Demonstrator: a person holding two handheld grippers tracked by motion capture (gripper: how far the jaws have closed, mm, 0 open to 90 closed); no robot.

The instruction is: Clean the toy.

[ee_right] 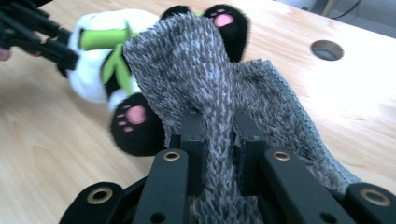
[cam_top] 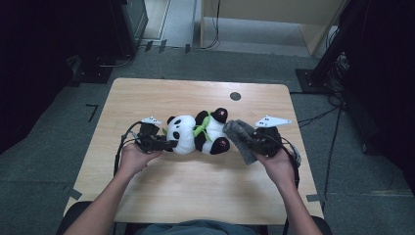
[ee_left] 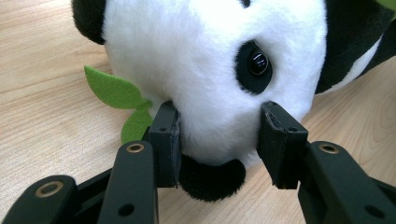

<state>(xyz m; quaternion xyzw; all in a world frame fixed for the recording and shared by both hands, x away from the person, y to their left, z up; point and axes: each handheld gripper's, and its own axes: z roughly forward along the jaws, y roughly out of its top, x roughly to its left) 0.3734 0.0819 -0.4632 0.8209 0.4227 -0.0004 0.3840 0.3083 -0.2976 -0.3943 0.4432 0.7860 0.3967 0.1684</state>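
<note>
A black and white plush panda (cam_top: pixel 198 133) with a green scarf lies on its side in the middle of the table. My left gripper (cam_top: pixel 168 145) is shut on the panda's head (ee_left: pixel 210 70); its pads (ee_left: pixel 170 140) press into the white fur on both sides, below the eye. My right gripper (cam_top: pixel 252 139) is shut on a fold of a grey fuzzy cloth (ee_right: pixel 210 93), held beside the panda's feet (ee_right: pixel 135 116). The cloth (cam_top: pixel 241 139) drapes off to the right of the panda.
The wooden table (cam_top: pixel 195 186) has a round cable hole (cam_top: pixel 235 96) near its far edge. Green felt leaves (ee_left: pixel 114 91) lie by the panda's head. Beyond the table stand dark equipment and cables (cam_top: pixel 337 63) on a grey floor.
</note>
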